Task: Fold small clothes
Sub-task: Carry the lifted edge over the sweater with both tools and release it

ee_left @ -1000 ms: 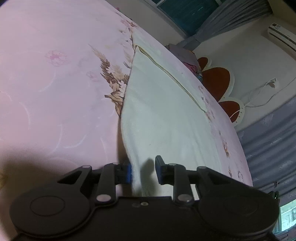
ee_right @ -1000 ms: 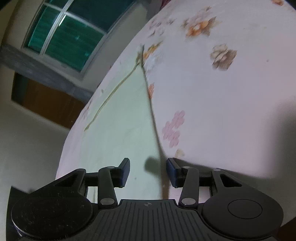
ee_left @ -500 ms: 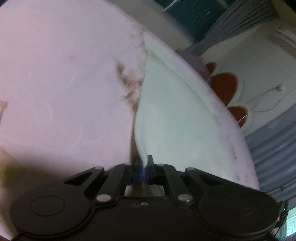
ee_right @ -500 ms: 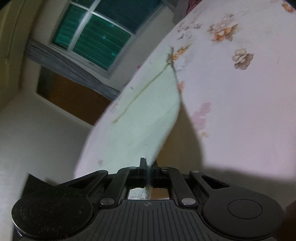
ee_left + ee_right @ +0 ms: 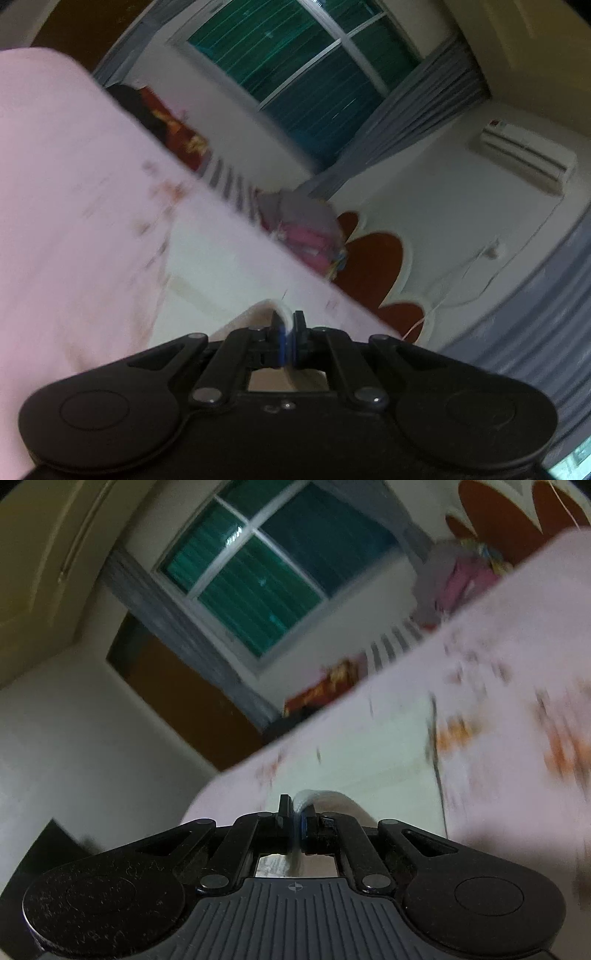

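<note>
The left gripper (image 5: 289, 328) and right gripper (image 5: 297, 814) each pinch a soft, rounded fold of the pale cream cloth (image 5: 221, 273) between black jaws. The rest lies flat on the pink floral bedsheet (image 5: 66, 192), towards its far edge.

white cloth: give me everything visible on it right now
The white cloth looks soft and plain, with a thin dark trim line. Most of it lies on the pink floral bedsheet. Its near edge is lifted, pinched in the shut left gripper and the shut right gripper. Motion blur hides finer detail.
</note>
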Tool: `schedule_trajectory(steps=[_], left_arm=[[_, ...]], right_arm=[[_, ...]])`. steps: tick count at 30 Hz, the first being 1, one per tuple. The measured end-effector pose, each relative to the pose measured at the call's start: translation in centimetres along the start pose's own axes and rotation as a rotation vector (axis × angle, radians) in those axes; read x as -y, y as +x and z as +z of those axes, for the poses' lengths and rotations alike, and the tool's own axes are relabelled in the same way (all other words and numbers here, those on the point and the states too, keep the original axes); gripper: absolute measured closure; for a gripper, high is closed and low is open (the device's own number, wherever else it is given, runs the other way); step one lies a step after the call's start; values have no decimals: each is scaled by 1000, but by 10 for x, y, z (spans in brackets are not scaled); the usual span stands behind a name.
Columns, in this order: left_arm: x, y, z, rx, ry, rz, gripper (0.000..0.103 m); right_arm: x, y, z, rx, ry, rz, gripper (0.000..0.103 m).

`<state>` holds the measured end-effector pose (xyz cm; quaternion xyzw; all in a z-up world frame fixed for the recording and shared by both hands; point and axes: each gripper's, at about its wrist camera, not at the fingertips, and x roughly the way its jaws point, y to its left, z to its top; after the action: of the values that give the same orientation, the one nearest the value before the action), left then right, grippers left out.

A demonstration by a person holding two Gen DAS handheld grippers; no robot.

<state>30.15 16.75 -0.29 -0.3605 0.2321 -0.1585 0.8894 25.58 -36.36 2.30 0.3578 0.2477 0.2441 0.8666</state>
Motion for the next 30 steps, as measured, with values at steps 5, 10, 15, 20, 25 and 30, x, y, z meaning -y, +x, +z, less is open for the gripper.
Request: schedule_trajectory(steps=[5,10,15,20,25,30], left_arm=[[-4,89,57,-26,16,44,100],[-67,182,56,-181,-79,177,100],[-113,217,47,-243,-169,196,100],[-123,233,60,-209,-195,116,79],[-123,251,72,-139,-211,105,32],[-106,256,82,-178,24,167,40]], right_arm=[[3,72,77,33,33,-59,100],[62,171,102,-90,116,-214,100],[133,232,80,-195,233,-302,100],[160,245,88,-170,278,-278,100],[172,260,108,-114,286,-328,49],[156,243,114,-41,192,-329,31]])
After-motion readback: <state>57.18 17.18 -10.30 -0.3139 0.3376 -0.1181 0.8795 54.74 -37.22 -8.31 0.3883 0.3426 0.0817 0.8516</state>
